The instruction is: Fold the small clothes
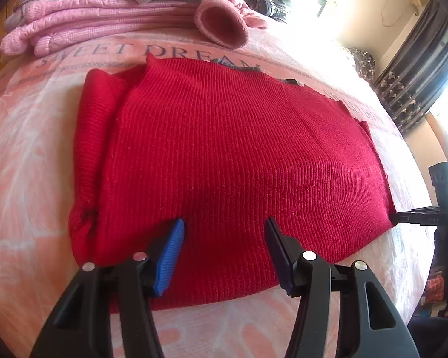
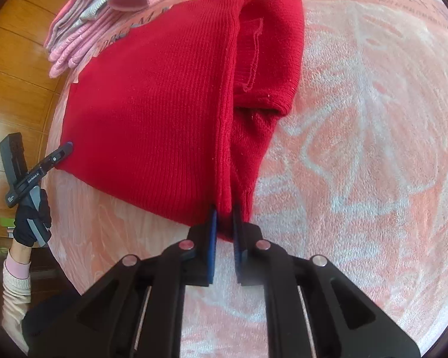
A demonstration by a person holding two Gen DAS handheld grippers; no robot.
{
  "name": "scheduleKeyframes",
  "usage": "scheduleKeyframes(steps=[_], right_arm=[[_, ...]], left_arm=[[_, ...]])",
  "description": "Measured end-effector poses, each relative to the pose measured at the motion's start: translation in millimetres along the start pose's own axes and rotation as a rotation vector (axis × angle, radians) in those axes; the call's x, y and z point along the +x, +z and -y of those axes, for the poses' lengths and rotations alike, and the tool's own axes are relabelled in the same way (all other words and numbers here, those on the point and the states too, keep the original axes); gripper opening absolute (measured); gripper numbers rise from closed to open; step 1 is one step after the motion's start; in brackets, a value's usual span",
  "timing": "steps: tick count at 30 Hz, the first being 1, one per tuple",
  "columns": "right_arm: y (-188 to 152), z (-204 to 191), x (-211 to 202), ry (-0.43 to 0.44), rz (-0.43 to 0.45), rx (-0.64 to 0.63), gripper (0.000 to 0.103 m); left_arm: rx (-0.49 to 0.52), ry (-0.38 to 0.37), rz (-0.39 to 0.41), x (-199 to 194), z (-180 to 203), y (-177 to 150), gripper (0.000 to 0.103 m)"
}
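Observation:
A red knit sweater (image 1: 239, 137) lies folded on the pink bedspread (image 1: 24, 155), with one sleeve tucked along its left side. My left gripper (image 1: 224, 235) is open, its blue-padded fingers (image 1: 171, 247) spread wide over the sweater's near edge. In the right wrist view the same sweater (image 2: 152, 104) shows a folded layer and a sleeve (image 2: 268, 47) beside it. My right gripper (image 2: 224, 220) is shut on the sweater's near corner, with red knit pinched between the pads. The left gripper (image 2: 64, 150), held by a black-gloved hand (image 2: 33, 217), touches the far corner.
A stack of folded pink and grey clothes (image 1: 104, 9) sits at the head of the bedspread, with a pink cuff (image 1: 221, 21) beside it. Wooden panelling (image 2: 21, 68) borders the bed. Curtains and a bright window (image 1: 418, 68) are to the right. Bare bedspread (image 2: 358, 149) lies right of the sweater.

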State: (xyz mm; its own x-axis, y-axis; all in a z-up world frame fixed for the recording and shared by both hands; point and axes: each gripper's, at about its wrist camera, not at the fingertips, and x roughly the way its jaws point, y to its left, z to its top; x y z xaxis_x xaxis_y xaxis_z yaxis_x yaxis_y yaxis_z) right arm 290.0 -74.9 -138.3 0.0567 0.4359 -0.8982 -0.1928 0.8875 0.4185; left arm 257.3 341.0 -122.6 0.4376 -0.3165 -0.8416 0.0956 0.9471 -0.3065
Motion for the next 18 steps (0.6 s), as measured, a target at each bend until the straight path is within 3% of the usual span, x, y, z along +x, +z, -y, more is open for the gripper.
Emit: scheduleKeyframes(steps=[1,2,3,5,8,13,18], right_arm=[[0.8,-0.1,-3.5,0.013,0.013,0.005,0.016],[2.8,0.8,-9.4,0.021,0.030,0.013,0.024],[5.2,3.1,-15.9,0.027,0.051,0.026,0.041],[13.3,10.5,-28.9,0.042,0.099,0.061,0.051],[28.3,27.8,-36.0,0.093,0.134,0.138,0.052],[43.6,50.7,-14.9,0.137,0.113,0.227,0.055],[53.0,59.7,3.1,0.192,0.084,0.254,0.065]], left_arm=[[-0.007,-0.006,0.003,-2.4,0.6,1.4,0.056],[-0.013,-0.019,0.010,-5.3,1.5,3.6,0.056],[-0.018,-0.030,0.020,-8.6,2.5,6.8,0.056],[-0.018,-0.035,0.051,-15.6,6.2,15.1,0.056],[-0.017,-0.027,0.078,-18.1,10.5,29.2,0.059],[-0.044,-0.008,0.064,-2.7,5.9,40.9,0.061],[-0.085,-0.010,0.048,9.3,-9.2,40.3,0.060]])
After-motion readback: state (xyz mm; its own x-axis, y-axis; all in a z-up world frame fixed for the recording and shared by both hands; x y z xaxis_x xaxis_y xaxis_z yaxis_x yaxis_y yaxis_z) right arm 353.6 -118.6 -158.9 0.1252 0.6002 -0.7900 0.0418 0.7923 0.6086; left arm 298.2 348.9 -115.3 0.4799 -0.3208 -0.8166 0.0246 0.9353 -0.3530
